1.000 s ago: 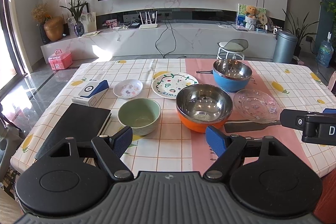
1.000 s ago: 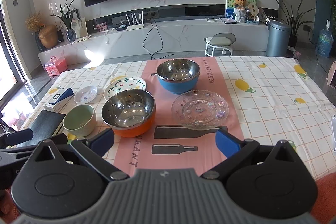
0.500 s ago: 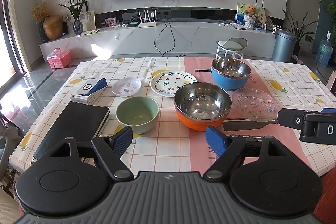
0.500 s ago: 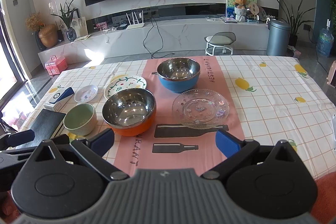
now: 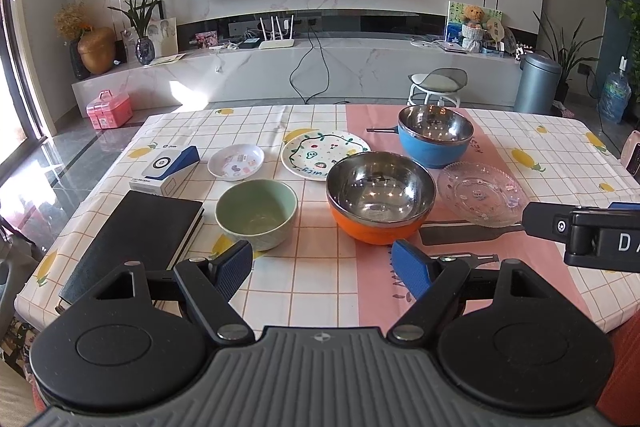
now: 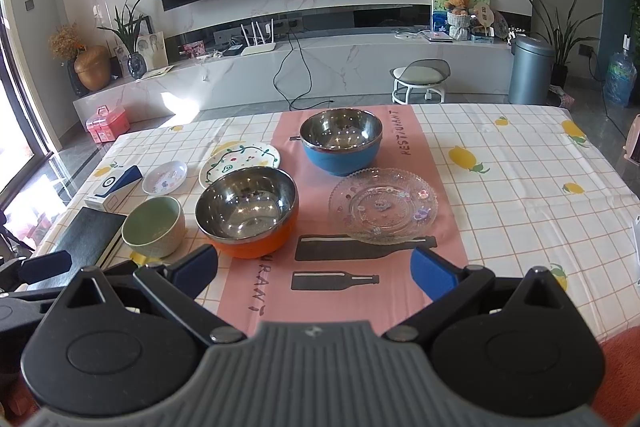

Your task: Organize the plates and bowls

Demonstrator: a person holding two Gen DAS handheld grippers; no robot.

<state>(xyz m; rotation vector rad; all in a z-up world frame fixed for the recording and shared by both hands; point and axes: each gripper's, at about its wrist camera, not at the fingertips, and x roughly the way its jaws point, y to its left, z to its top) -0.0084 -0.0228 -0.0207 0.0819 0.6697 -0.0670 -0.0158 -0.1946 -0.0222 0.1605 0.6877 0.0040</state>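
On the table stand a green bowl (image 5: 256,213) (image 6: 154,225), an orange steel-lined bowl (image 5: 380,199) (image 6: 247,211) and a blue steel-lined bowl (image 5: 435,135) (image 6: 341,139). A clear glass plate (image 5: 482,193) (image 6: 383,203), a painted white plate (image 5: 324,154) (image 6: 239,162) and a small white dish (image 5: 236,161) (image 6: 165,177) lie near them. My left gripper (image 5: 322,269) is open and empty, just in front of the green and orange bowls. My right gripper (image 6: 314,273) is open and empty, in front of the orange bowl and glass plate.
A black notebook (image 5: 136,235) and a blue-white box (image 5: 166,167) lie at the table's left. The right gripper's finger (image 5: 580,227) shows at the right of the left wrist view. The tablecloth's right side (image 6: 520,187) holds no dishes.
Both grippers have edged slightly forward toward the bowls. Nothing on the table has moved.
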